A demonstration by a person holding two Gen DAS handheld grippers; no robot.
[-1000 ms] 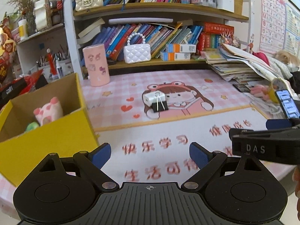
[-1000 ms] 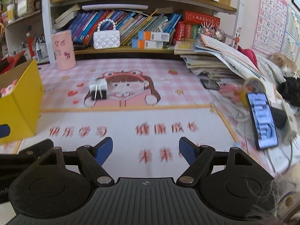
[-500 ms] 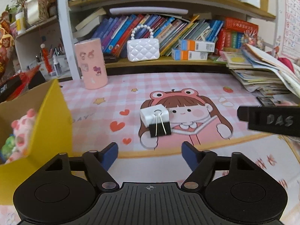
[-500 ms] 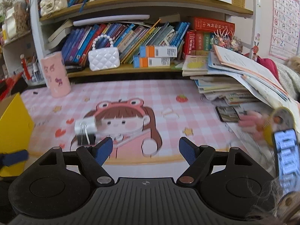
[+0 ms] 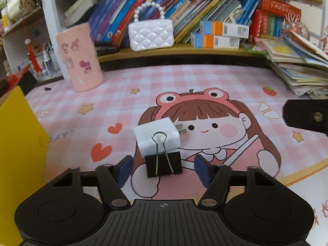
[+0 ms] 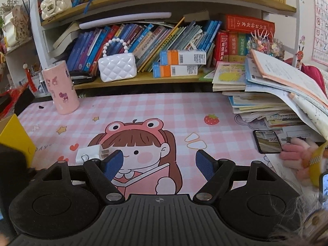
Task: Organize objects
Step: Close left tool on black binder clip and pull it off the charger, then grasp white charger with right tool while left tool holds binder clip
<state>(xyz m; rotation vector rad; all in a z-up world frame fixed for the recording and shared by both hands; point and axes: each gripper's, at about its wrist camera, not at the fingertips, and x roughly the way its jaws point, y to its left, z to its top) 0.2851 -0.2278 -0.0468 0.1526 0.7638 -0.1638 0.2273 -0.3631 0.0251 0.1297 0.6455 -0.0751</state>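
A black binder clip (image 5: 163, 164) with wire handles lies on the pink cartoon desk mat (image 5: 184, 82), touching a white plug adapter (image 5: 156, 136) behind it. My left gripper (image 5: 164, 169) is open, its blue pads on either side of the clip without touching it. The adapter also shows in the right wrist view (image 6: 88, 154), left of my right gripper (image 6: 158, 167), which is open and empty over the mat. A yellow cardboard box (image 5: 18, 153) stands at the left.
A pink cylindrical holder (image 5: 79, 57) stands at the back left of the mat. A white quilted purse (image 5: 151, 33) and books sit on the shelf behind. A stack of books and papers (image 6: 272, 100), a phone (image 6: 267, 141) and a pink plush (image 6: 297, 153) crowd the right side.
Both grippers moved forward over the mat. My left gripper closed in on the binder clip, which now sits between its open fingers. The yellow box slid to the left edge.
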